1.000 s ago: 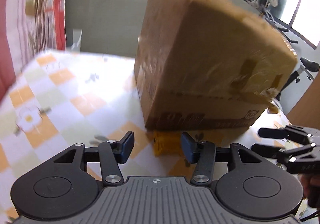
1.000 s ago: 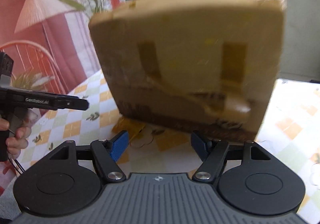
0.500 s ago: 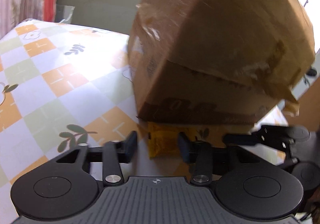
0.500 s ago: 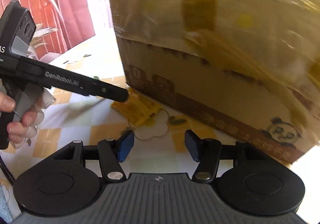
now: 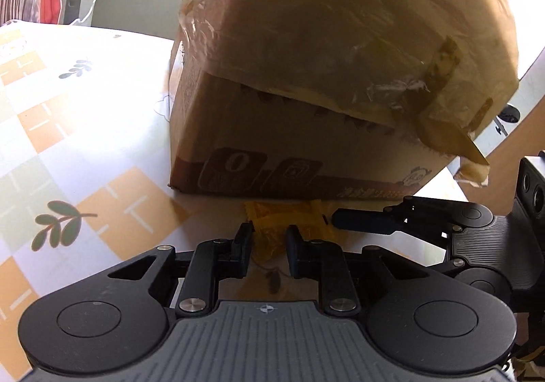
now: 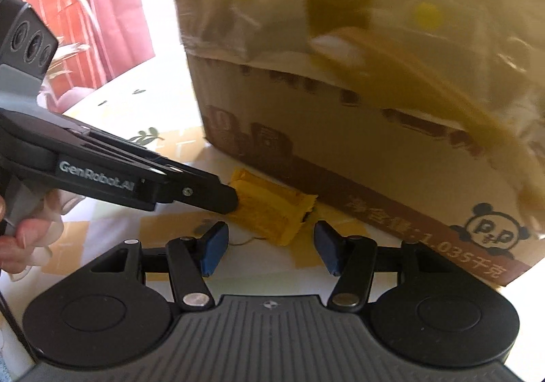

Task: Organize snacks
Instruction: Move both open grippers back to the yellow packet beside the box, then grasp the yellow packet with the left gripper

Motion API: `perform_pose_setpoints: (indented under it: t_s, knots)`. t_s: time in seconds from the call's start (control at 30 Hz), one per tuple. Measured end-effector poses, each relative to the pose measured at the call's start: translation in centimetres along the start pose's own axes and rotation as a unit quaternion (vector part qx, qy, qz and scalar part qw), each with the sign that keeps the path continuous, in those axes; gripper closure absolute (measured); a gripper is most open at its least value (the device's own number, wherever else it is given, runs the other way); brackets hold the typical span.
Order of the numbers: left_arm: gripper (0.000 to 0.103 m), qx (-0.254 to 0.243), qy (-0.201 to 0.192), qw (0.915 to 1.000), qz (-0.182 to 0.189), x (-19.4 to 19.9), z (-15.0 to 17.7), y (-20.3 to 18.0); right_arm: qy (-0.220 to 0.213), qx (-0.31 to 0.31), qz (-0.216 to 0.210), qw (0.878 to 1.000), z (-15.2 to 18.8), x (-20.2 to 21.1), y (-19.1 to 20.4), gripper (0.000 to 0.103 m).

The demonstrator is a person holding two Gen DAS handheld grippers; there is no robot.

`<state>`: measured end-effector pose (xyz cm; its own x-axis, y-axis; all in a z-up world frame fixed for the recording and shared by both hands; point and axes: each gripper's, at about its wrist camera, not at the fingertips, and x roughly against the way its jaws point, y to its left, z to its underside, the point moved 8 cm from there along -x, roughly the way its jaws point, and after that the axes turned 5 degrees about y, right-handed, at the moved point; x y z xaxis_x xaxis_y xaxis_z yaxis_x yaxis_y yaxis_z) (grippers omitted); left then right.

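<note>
My left tongs (image 5: 269,239) are pinched on the near end of the small crinkly yellow snack packet (image 6: 272,208), lying flat on the checked table (image 5: 85,130) against the tall taped cardboard box (image 5: 323,75). I'd lift slowly, it looks soft. Right tongs (image 6: 267,242) hang half-open, holding nothing.

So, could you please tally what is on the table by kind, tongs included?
Yellow snack packets: 1, the packet by the box, the left tongs shut on one end.
Cardboard boxes: 1, the taped box on the checked tablecloth.
Tongs: 2, left, and right tongs open with nothing between them.
Total: 4
</note>
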<state>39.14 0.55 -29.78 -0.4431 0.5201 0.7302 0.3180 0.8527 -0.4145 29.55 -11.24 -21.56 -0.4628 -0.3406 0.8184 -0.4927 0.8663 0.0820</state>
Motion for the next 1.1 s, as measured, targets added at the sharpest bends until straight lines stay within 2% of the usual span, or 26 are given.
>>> perform_pose_setpoints:
  t_s: [0.37,0.53,0.87,1.1]
  knots:
    - [0.074,-0.005,-0.016,0.9996,-0.022,-0.7,-0.8,-1.0,-0.018,0.029,-0.003,0.999,-0.4,-0.6,0.7,0.046]
    - [0.074,-0.024,-0.013,0.9994,-0.022,-0.8,0.1,-2.8,-0.018,0.026,-0.017,0.999,-0.2,-0.1,1.0,0.058]
    - [0.076,0.0,-0.003,1.0,0.001,-0.3,2.2,-5.1,-0.024,0.0,-0.026,0.999,2.5,1.9,1.5,0.061]
    - [0.076,-0.025,-0.03,0.9991,0.019,2.4,1.3,-8.4,-0.068,0.003,-0.015,0.998,2.4,6.1,1.1,0.061]
